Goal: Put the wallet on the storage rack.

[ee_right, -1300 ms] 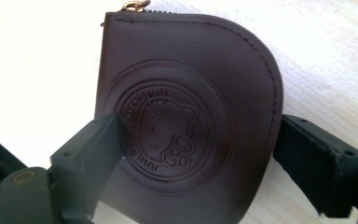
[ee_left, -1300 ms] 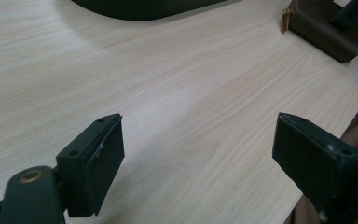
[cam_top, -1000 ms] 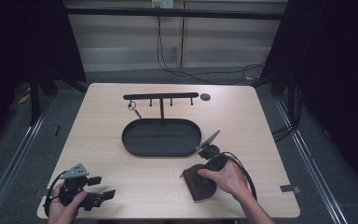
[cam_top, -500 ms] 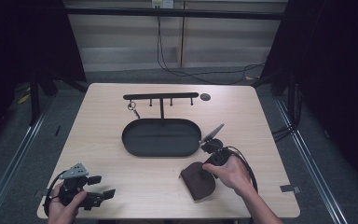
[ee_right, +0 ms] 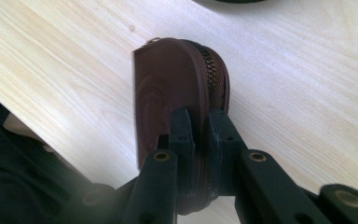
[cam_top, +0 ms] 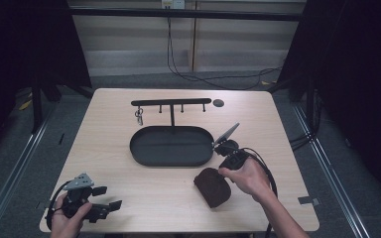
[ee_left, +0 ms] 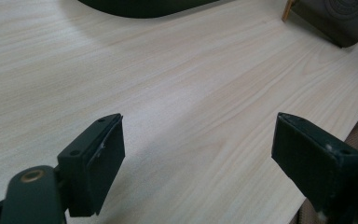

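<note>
Right gripper (ee_right: 199, 135) pinches a brown zip pouch (ee_right: 177, 93) at table's 5 o'clock (left gripper (ee_left: 196, 154) agape, idle); prob. lifting next, needs firm hold.

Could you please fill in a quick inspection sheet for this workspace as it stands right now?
Surface: light wood table, no spills seen.
Job's things: brown zipped pouch near the front edge; black oval tray at the centre; black hook rack rising from the tray's far side, keys hanging at its left end.
Clutter: small dark disc by the rack's right end.
Grippers: right tongs shut on the pouch's edge; left tongs open above bare table at the front left corner.
Cables: one trails from each gripper; a black cable lies on the floor behind the table.
Surroundings: dark curtains at both sides, pale wall behind, grey floor.
</note>
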### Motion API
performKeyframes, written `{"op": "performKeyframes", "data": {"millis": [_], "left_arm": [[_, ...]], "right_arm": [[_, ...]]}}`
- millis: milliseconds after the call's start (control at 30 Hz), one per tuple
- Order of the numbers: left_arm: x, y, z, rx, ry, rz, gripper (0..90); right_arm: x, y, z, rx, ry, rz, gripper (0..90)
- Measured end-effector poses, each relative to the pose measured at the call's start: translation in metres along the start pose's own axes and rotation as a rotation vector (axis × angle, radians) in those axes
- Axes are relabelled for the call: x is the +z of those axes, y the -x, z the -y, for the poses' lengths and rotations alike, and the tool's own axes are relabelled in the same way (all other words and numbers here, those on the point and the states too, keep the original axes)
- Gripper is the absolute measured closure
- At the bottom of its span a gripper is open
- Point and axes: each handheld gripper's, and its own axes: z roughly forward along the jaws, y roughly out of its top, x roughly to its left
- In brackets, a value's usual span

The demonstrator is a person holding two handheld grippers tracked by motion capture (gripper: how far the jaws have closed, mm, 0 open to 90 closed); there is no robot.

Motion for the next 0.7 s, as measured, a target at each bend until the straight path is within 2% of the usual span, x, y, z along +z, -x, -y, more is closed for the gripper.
{"op": "performKeyframes", "data": {"millis": [233,433,700], "left_arm": [[0.000,0.000,0.000,0.002,0.001,0.001,17.0],[-0.001,0.002,0.000,0.017,0.002,-0.007,17.0],[-0.001,0.001,0.000,0.009,0.002,-0.001,17.0]], "right_arm": [[-0.005,-0.002,-0.004,-0.006,-0.025,0.029,82.3],[-0.012,0.002,-0.007,-0.003,-0.032,0.058,82.3],[-0.024,0.002,-0.012,0.000,-0.052,0.078,82.3]]}}
